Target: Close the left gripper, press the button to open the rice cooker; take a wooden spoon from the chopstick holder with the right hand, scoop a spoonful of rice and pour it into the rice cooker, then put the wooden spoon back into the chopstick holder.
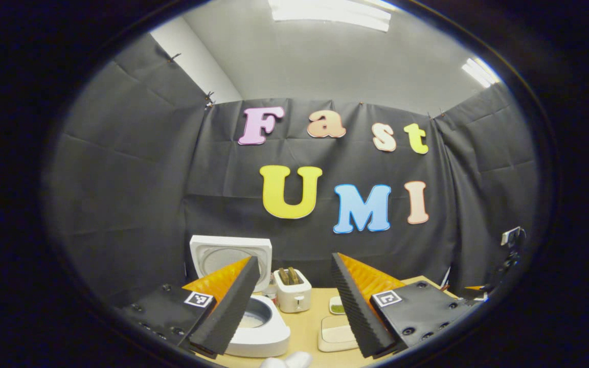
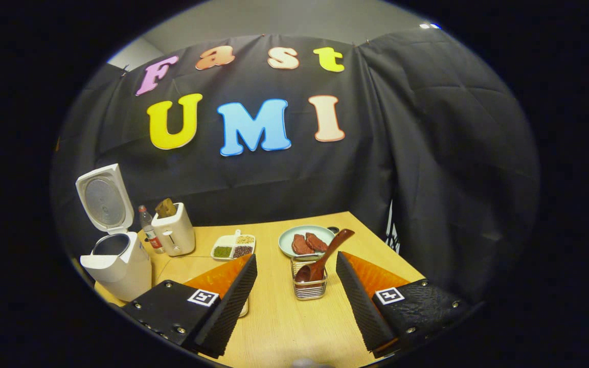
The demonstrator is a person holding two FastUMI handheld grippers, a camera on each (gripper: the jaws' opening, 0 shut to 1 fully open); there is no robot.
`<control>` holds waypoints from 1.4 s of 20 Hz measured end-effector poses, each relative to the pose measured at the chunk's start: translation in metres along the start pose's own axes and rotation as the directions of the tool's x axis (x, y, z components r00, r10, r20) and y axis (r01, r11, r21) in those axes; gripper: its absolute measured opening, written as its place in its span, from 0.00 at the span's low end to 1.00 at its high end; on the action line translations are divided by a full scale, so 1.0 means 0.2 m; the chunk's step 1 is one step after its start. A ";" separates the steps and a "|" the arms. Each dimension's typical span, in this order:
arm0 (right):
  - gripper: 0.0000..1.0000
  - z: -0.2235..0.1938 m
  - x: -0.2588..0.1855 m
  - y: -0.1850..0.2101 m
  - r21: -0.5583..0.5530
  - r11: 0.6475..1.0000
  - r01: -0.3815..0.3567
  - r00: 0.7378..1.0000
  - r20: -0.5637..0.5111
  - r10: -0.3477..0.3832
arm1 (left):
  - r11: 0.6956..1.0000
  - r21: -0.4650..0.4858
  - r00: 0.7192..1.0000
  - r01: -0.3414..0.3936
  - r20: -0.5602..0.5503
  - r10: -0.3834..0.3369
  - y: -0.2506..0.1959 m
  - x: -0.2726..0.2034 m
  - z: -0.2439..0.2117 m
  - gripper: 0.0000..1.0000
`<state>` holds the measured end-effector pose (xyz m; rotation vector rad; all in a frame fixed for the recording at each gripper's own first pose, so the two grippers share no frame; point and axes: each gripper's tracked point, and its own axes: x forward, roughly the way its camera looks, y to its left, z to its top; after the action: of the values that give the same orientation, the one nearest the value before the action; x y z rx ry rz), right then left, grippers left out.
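A: Start at your right gripper (image 2: 294, 286). How does it stand?

B: Your two fingers are spread wide with nothing between the pads. Just beyond them stands one chopstick holder (image 2: 310, 284), a small wire basket on the wooden table (image 2: 274, 327). One wooden spoon (image 2: 325, 255) sits in it, bowl down, handle leaning up and to the right.

A: And farther out on that side?

B: One pale plate (image 2: 285, 238) behind the holder, with two reddish pieces (image 2: 309, 243) lying on it. To its left you have one white divided dish (image 2: 234, 246); I count three filled compartments: green, dark and pale grains. One more pale dish (image 2: 245, 306) peeks out from behind your left-hand finger.

A: The rice cooker?

B: One white rice cooker (image 2: 118, 268) at the far left of the table, its lid (image 2: 103, 198) standing upright and open. Between it and the divided dish stand one small bottle (image 2: 150, 236) and one white toaster (image 2: 174, 234) with something brown in its slots.

A: Now your left gripper (image 1: 294, 306).

B: Also parted, pinching nothing. The open rice cooker (image 1: 261, 327) lies just past its left-hand finger, lid (image 1: 230, 253) raised. Behind it you see the toaster (image 1: 292, 291) with two brown slices, and two pale dishes (image 1: 336, 332) lie between the fingers, the farther one holding something green.
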<state>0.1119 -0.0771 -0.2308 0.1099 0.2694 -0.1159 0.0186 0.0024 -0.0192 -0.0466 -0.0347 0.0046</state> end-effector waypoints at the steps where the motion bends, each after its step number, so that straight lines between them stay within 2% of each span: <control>1: 0.95 -0.04 0.07 -0.04 0.017 1.000 0.013 1.000 -0.021 -0.013 | 1.000 -0.006 1.000 -0.001 0.000 0.001 -0.03 0.01 0.01 0.95; 3: 0.96 -0.11 0.23 -0.10 0.054 0.998 0.028 0.998 -0.058 -0.025 | 1.000 -0.002 1.000 -0.007 -0.008 0.007 -0.06 0.04 -0.01 0.95; 4: 0.95 -0.14 0.31 -0.13 0.066 0.997 0.038 0.997 -0.065 -0.033 | 1.000 0.003 1.000 -0.009 -0.010 0.009 -0.07 0.05 -0.03 1.00; 6: 0.95 -0.16 0.46 -0.17 0.089 0.995 0.052 0.996 -0.079 -0.045 | 1.000 0.010 1.000 -0.019 -0.016 0.019 -0.09 0.07 -0.07 0.94; 13: 0.98 -0.20 0.90 -0.26 0.147 0.987 0.057 0.994 -0.102 -0.042 | 0.997 0.028 0.994 -0.074 -0.079 0.076 -0.15 0.14 -0.23 0.96; 15: 0.98 -0.21 0.96 -0.25 0.157 0.986 0.046 0.994 -0.110 -0.029 | 0.995 0.040 0.991 -0.087 -0.094 0.090 -0.16 0.16 -0.27 1.00; 20: 0.98 -0.21 1.04 -0.25 0.166 0.986 0.029 0.994 -0.108 -0.011 | 0.994 0.058 0.989 -0.098 -0.104 0.104 -0.21 0.19 -0.29 0.94; 21: 0.98 -0.21 1.05 -0.24 0.173 0.985 0.011 0.993 -0.116 0.009 | 0.994 0.058 0.989 -0.095 -0.104 0.101 -0.22 0.20 -0.29 0.97; 22: 0.97 -0.21 1.05 -0.22 0.189 0.982 -0.014 0.992 -0.122 0.037 | 0.993 0.063 0.989 -0.096 -0.104 0.102 -0.23 0.20 -0.30 0.95; 23: 0.83 -0.21 1.05 -0.21 0.201 0.979 -0.021 0.990 -0.129 0.048 | 0.993 0.074 0.990 -0.096 -0.100 0.104 -0.22 0.21 -0.29 0.95; 24: 0.77 -0.22 1.06 -0.22 0.198 0.980 -0.019 0.990 -0.135 0.046 | 0.991 0.083 0.989 -0.101 -0.096 0.109 -0.21 0.21 -0.28 0.95; 25: 0.60 -0.21 1.07 -0.25 0.188 0.982 0.001 0.991 -0.133 0.025 | 0.991 0.086 0.990 -0.102 -0.093 0.110 -0.21 0.22 -0.28 0.95; 27: 0.26 -0.20 1.05 -0.21 0.187 0.982 -0.032 0.990 -0.126 0.056 | 0.990 0.087 0.989 -0.109 -0.090 0.116 -0.20 0.22 -0.28 0.95; 28: 0.26 -0.19 1.06 -0.21 0.189 0.981 -0.028 0.992 -0.118 0.051 | 0.990 0.086 0.989 -0.110 -0.090 0.117 -0.19 0.22 -0.28 0.95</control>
<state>0.2985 -0.1349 -0.3291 0.3103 0.3783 -0.0946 0.0651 -0.0384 -0.0725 0.0323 0.0637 0.1178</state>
